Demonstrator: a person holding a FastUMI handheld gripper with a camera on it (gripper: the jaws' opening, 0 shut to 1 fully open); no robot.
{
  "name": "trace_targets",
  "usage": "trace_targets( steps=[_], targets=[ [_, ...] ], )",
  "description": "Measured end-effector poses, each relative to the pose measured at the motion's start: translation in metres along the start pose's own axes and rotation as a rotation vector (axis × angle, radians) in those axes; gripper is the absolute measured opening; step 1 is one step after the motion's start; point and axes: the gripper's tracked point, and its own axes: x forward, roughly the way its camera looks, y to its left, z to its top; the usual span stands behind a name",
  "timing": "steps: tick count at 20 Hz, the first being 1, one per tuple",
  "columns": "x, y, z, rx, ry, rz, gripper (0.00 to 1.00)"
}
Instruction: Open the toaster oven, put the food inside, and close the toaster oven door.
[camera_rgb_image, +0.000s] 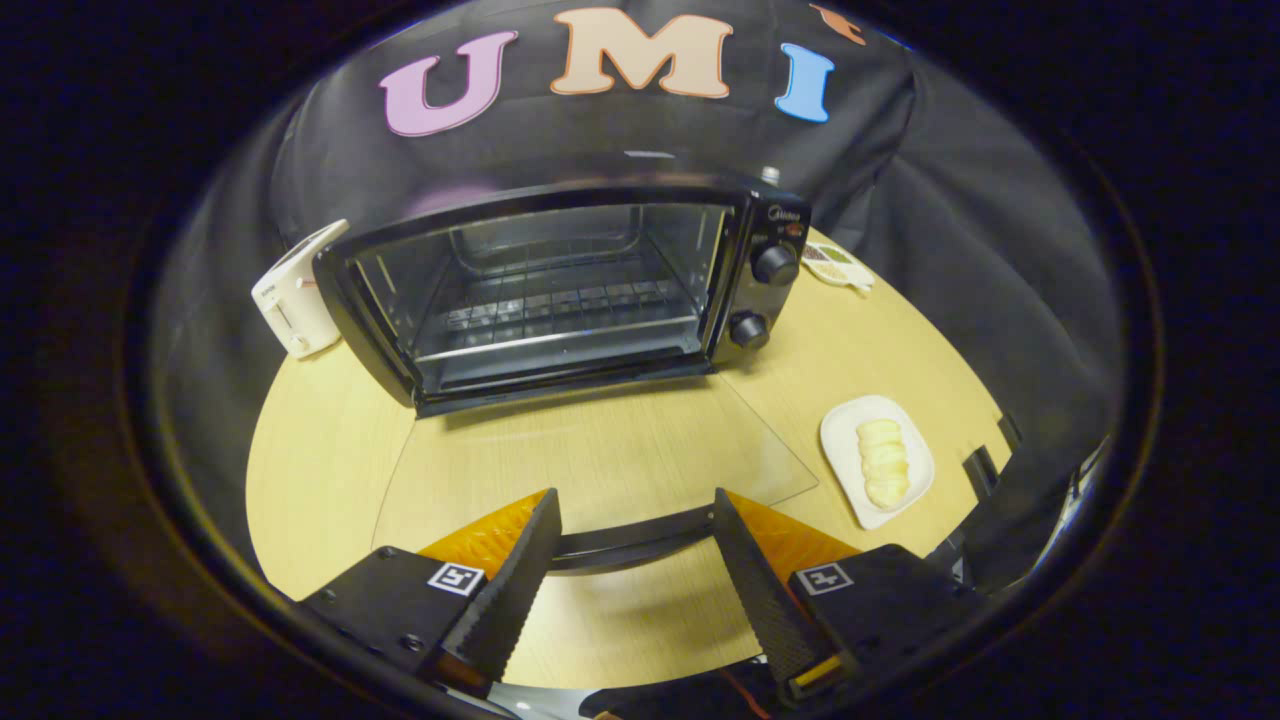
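The black toaster oven (560, 290) stands at the back of the wooden table with its cavity and wire rack exposed. Its glass door (600, 440) is folded down flat toward me. The door's black handle (630, 538) runs across the gap between my fingers. My gripper (635, 500) is open, its fingers spread wide on either side of the handle's middle and pressing on nothing. The food (884, 462), a pale ridged pastry, lies on a white plate (838, 432) to the right of the door, beyond my right finger.
A white appliance (298, 290) stands against the oven's left side. Two knobs (775, 265) are on the oven's right panel. A small flat dish (838, 265) lies behind the oven to the right. The table edge (985, 455) curves close past the plate.
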Motion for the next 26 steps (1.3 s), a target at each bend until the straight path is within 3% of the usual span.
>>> trace_targets(
  steps=[5, 17, 26],
  targets=[
    [0.021, -0.001, -0.025, 0.04, 0.083, 0.005, 0.97],
    [0.024, -0.029, -0.012, 0.149, 0.128, -0.05, 0.97],
    [0.021, -0.146, 0.017, 0.267, 0.058, -0.17, 0.97]
  ],
)
